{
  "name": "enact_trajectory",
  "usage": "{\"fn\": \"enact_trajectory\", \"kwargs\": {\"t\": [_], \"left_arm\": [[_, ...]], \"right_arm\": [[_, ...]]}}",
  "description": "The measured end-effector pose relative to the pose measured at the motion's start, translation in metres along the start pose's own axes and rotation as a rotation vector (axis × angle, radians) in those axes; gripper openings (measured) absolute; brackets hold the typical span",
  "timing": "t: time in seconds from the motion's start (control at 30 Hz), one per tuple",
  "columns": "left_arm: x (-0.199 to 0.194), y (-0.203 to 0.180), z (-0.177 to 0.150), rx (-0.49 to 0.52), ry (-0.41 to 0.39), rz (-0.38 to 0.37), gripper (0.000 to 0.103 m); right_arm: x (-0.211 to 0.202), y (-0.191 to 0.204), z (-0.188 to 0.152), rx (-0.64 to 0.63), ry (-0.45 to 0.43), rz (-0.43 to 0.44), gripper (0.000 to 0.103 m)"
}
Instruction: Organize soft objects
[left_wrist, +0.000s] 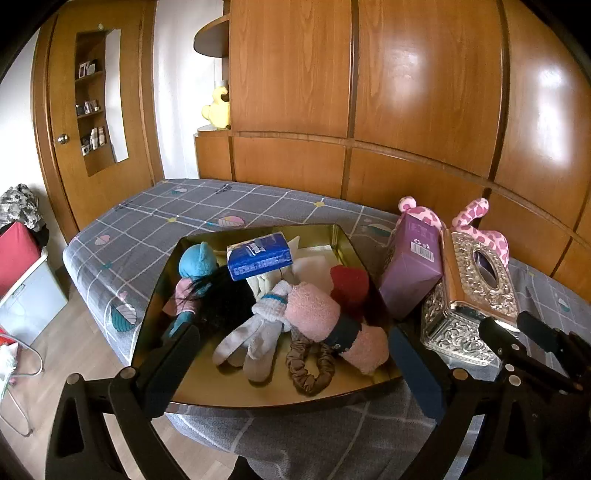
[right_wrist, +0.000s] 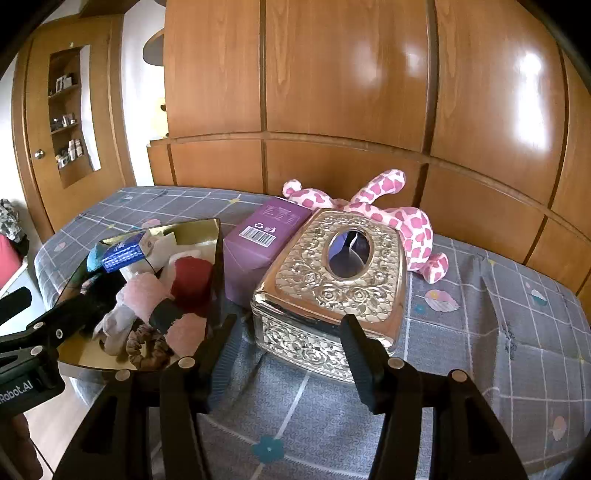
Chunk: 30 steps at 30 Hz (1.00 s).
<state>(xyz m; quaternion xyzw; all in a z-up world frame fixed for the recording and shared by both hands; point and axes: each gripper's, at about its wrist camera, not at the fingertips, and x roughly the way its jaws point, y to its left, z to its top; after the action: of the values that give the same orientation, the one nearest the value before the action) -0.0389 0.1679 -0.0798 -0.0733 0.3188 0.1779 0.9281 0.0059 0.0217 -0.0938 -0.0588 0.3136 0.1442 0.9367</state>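
Bright daylight, big glare patches on the glossy wardrobe panels (left_wrist: 424, 74), heavy fisheye bending w/ dark corners, everything pretty sharp tbh.

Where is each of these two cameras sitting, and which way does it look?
Left wrist: on the left gripper, looking down along its open fingers at the tray.
Right wrist: on the right gripper, facing the silver box; its open fingers flank it, untouching.
Shared: tray, silver box, purple box, pink toy, each other's gripper.
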Motion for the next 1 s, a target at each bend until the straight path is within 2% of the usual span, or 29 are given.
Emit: {"fn": "enact_trajectory", "kwargs": {"t": [1.0], "left_arm": [[0.0024, 0.0001, -0.0014, 0.004, 0.020, 0.005, 0.103]], "right_arm": [[0.0029, -0.0015, -0.0034, 0.015, 0.009, 0.012, 0.056]]}}
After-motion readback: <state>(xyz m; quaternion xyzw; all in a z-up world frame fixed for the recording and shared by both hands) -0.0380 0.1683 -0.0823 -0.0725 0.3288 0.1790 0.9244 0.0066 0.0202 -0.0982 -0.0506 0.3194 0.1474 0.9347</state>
